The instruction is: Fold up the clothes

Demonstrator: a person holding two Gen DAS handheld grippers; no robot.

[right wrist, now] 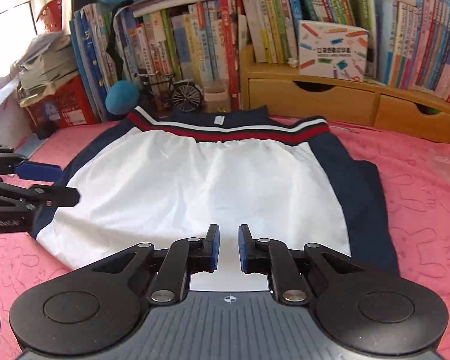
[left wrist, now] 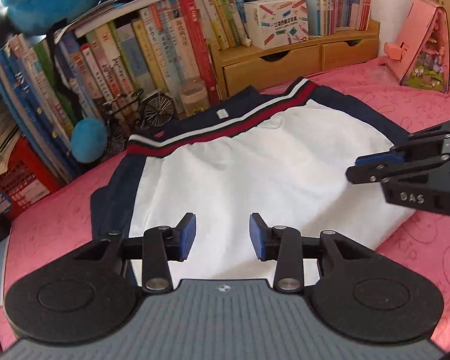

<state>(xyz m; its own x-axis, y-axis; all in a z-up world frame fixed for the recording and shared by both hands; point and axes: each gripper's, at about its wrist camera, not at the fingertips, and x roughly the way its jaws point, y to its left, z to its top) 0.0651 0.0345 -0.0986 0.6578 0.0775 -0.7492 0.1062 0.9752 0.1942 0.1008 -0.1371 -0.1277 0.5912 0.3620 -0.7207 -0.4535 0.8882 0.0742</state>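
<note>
**One garment folded flat; both grippers clear of it**

We find one garment [right wrist: 195, 186], white-panelled with navy sides and a red, white and navy striped band, lying on the pink cover [right wrist: 420, 210] of the worktop. Its near edge is a clean doubled line, so we judge at least one fold made. It remains broad; further folds toward a compact bundle appear outstanding.

Count, largest first: one garment; two grippers; one wooden drawer unit [right wrist: 315, 99] at twelve o'clock; one model bicycle [right wrist: 177, 93] at eleven.

The left gripper [left wrist: 222, 237] holds its jaws apart, empty, above the near hem. The right gripper [right wrist: 228, 247] shows a narrow gap, gripping nothing.
</note>
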